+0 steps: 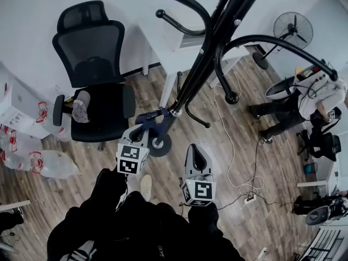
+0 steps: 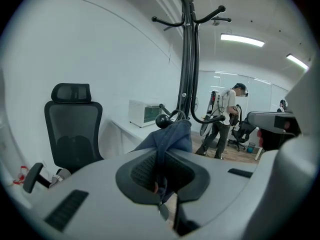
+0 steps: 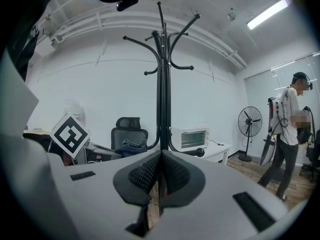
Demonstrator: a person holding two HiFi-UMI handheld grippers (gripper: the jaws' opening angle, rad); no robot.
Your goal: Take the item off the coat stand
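1. The item [image 2: 170, 136], a piece of blue denim-like cloth, hangs on a low hook [image 2: 162, 120] of the coat stand [image 1: 201, 64]. It lies close to the pole and is draped just behind the hook's ball end.
2. The left gripper [image 2: 161, 179] has its jaws pinched nearly together on a fold of that cloth, so the hold looks made.
3. The step in hand seems to be lifting the item off, as the cloth is gripped but not yet clear of the hook. The next move likely calls for raising the fold above the ball end, then drawing it away from the pole so that nothing snags.
4. The right gripper [image 3: 159, 176] sits just beside the left one and faces the stand's pole. Its jaws are closed on each other with nothing between them.
5. Of the task's things there is one item, one coat stand with several curved hooks, and two grippers.
6. Further out stand one black office chair [image 1: 92, 48] and one white desk [image 1: 168, 58] bearing one small oven [image 3: 192, 138]. There is also one floor fan [image 1: 293, 29], and one other person [image 1: 315, 94] well apart from the stand.
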